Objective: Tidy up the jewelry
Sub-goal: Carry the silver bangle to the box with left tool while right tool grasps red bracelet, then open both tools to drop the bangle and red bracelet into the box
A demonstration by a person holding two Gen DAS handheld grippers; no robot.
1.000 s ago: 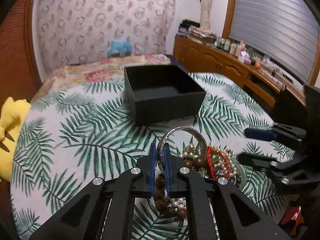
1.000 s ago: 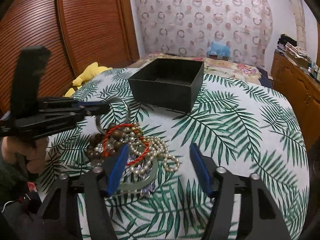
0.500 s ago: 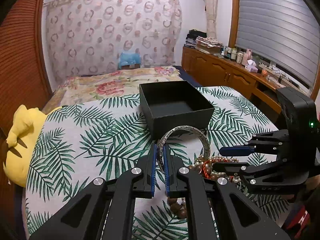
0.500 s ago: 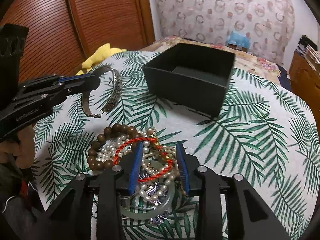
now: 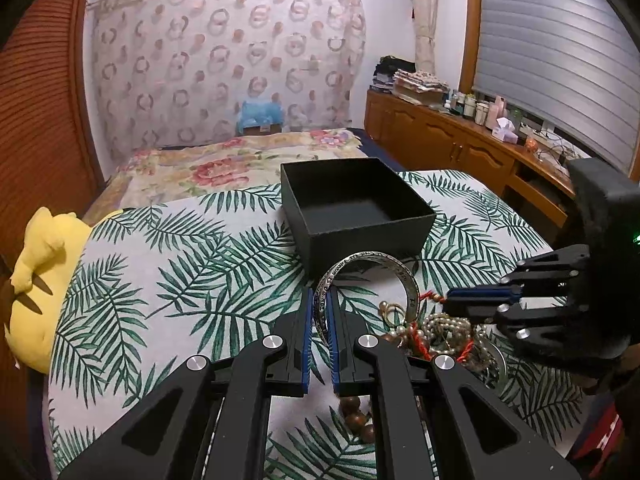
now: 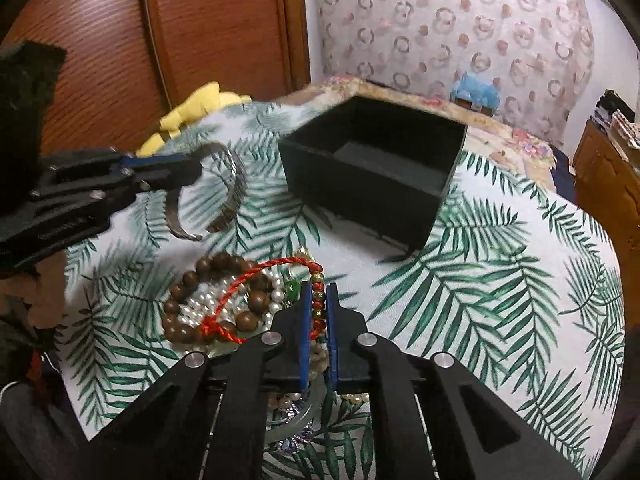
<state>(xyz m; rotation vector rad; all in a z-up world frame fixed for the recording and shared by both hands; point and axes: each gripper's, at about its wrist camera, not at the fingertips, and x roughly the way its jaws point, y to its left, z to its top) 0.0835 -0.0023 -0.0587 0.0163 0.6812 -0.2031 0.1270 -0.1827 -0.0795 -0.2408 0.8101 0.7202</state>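
My left gripper (image 5: 319, 300) is shut on a silver cuff bangle (image 5: 370, 268) and holds it in the air in front of the open black box (image 5: 356, 208). The bangle (image 6: 236, 184) and left gripper (image 6: 176, 170) also show in the right wrist view, left of the box (image 6: 372, 184). My right gripper (image 6: 318, 296) is shut on a red cord bracelet (image 6: 256, 280) with small beads, over the jewelry pile (image 6: 224, 304) of brown wooden beads and pearls. In the left wrist view the right gripper (image 5: 460, 306) sits on the pile (image 5: 440, 332).
The palm-leaf cloth (image 5: 180, 272) covers the table. A yellow plush toy (image 5: 36, 280) lies at the left edge. A bed (image 5: 240, 160) lies behind the box, a wooden cabinet (image 5: 460, 152) to the right, wooden doors (image 6: 160, 40) to the left.
My left gripper has lifted the bangle off the pile and up toward the box. My right gripper has moved onto the pile and shut on the red cord bracelet.
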